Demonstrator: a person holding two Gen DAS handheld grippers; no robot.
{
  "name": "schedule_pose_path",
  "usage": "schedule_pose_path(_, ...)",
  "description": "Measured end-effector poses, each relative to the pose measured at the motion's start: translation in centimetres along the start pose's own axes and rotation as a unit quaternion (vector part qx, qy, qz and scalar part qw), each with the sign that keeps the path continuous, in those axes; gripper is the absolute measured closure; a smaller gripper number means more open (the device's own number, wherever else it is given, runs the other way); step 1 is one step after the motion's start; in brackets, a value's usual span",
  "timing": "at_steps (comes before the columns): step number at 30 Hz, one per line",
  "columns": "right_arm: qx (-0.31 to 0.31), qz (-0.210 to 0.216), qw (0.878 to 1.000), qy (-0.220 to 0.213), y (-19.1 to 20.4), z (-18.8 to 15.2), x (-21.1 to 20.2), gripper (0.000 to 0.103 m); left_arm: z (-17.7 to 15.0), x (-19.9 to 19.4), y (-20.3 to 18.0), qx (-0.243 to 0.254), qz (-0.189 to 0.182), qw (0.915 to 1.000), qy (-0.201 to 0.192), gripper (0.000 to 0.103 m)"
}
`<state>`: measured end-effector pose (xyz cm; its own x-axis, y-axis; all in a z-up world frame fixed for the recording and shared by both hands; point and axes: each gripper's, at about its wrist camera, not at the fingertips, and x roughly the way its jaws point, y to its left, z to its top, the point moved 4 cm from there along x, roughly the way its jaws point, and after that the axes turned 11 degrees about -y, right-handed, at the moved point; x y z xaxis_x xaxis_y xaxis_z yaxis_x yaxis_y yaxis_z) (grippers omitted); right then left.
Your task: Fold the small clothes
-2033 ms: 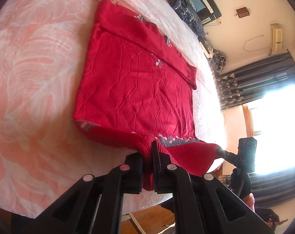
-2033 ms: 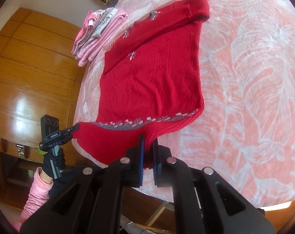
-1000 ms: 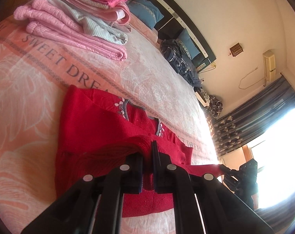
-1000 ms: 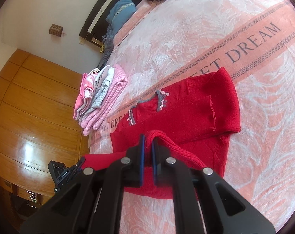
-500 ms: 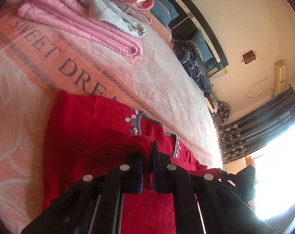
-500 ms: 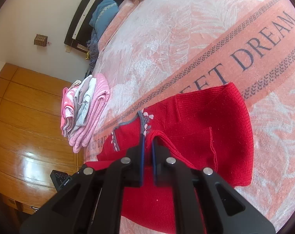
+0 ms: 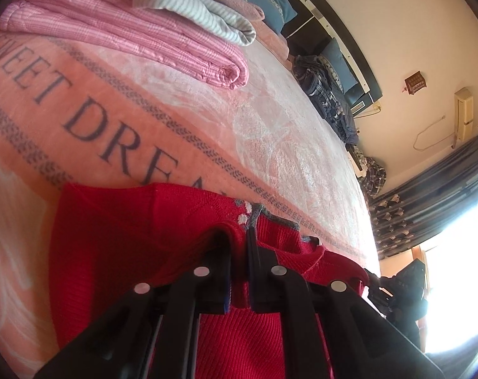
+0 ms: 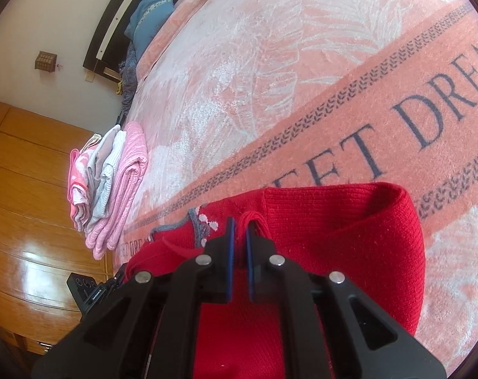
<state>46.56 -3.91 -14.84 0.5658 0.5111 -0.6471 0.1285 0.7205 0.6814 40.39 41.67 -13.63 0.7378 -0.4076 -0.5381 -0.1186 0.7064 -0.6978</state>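
1. The red sweater (image 7: 119,240) is a matt ribbed knit with a fine fuzz.
2. The bed blanket (image 8: 270,63) is plush, fleecy cloth with a soft sheen.
3. The left gripper (image 7: 239,246) and right gripper (image 8: 237,237) are matt black plastic with shiny metal rivets; the right's jaws carry blue liners.
4. The wardrobe (image 8: 24,221) is glossy varnished wood.
5. The folded stack (image 7: 144,25) is thin woven cotton, checked and striped.

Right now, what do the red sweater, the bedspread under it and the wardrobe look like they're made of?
Red sweater: knitted yarn, probably wool or acrylic, matte, with visible ribbed stitches.
Bedspread: soft plush fleece by the look of it, its short nap catching light, with a printed leaf pattern.
Wardrobe: wood or wood veneer with a glossy lacquer, showing bright reflections.
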Motion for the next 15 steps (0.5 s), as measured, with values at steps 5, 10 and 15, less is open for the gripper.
schedule_pose_path(5, 0.003, -0.020, 1.000, 0.009, -1.3, -0.2, 1.6, 0.098, 0.0, 1.1, 1.0, -0.001, 0.006, 0.9998, 0.018, 0.094)
schedule_pose_path(10, -0.018, -0.024, 0.999, 0.014, -1.5, -0.7, 1.1, 0.090, 0.4, 0.0, 1.5, -0.020, -0.013, 0.9996, 0.016, 0.092)
schedule_pose_path(15, -0.060, -0.063, 0.996, -0.026, -1.4, 0.2, -2.0, 0.046, 1.2, -1.2, 3.0, -0.104, -0.041, 0.9938, 0.006, 0.092)
